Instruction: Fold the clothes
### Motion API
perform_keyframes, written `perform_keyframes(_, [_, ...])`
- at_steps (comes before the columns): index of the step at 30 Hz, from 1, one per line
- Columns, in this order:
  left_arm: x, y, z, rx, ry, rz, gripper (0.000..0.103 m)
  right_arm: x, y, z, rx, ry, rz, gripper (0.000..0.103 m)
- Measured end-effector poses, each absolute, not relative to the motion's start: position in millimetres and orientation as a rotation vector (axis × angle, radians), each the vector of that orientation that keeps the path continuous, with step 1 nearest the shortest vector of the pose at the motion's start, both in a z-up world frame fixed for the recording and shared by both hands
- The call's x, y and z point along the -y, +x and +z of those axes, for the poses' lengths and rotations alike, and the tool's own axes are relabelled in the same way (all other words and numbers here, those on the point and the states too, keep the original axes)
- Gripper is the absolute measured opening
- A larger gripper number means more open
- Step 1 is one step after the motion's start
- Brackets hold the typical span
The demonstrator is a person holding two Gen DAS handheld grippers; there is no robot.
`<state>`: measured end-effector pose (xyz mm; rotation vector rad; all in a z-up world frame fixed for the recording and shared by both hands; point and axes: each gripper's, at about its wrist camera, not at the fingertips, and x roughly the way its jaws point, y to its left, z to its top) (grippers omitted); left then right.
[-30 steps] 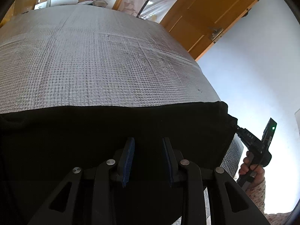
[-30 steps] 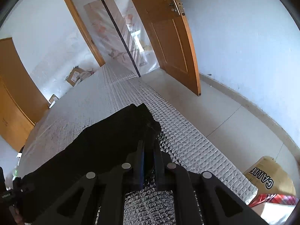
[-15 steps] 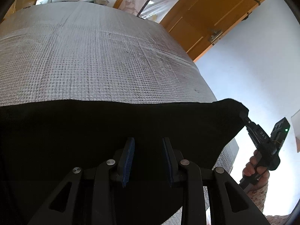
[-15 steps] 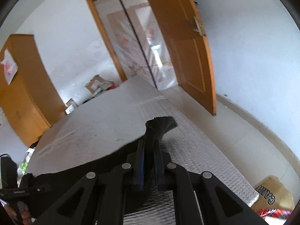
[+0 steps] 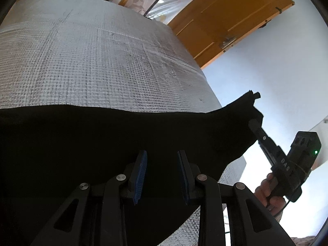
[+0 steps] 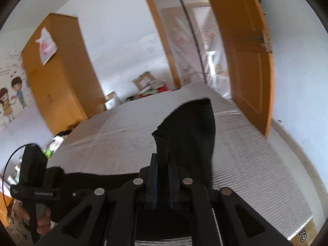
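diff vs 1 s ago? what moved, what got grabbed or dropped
The right gripper, shut on a corner of the black garment throughout, lifted that corner up off the silver mat and rolled; the cloth now hangs raised from its jaws. Nothing was newly grabbed or released. The left gripper kept its place, jaws apart over the garment.

We're in a home bedroom: a wooden wardrobe point(image 6: 59, 78) stands at the left of the frame, cartoon wall stickers point(image 6: 11, 98) at the far left, an open wooden door point(image 6: 244, 57) at the upper right, cardboard boxes point(image 6: 143, 82) against the far wall, and a wide surface under silver quilted foil point(image 5: 92, 61) fills the middle.
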<state>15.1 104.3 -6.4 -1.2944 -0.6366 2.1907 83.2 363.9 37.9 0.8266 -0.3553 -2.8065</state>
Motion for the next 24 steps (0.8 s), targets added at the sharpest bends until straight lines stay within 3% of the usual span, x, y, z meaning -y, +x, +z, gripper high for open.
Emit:
perform_keyframes(18, [-95.6, 4.6, -12.7, 0.948, -1.192, 1.989, 0.036, -301.5, 83.0, -3.9, 0.25, 0.959, -2.589, 0.008])
perform_keyframes(21, [-98.5, 0.3, -15.6, 0.97, -1.21, 1.953, 0.049, -295.1, 85.4, -7.4, 0.227, 0.968, -2.568, 0.008])
perform_keyframes(24, [-98.0, -2.2, -19.6, 1.027, -1.212, 1.912, 0.05, -288.3, 88.0, -6.8, 0.204, 0.961, -2.561, 0.008])
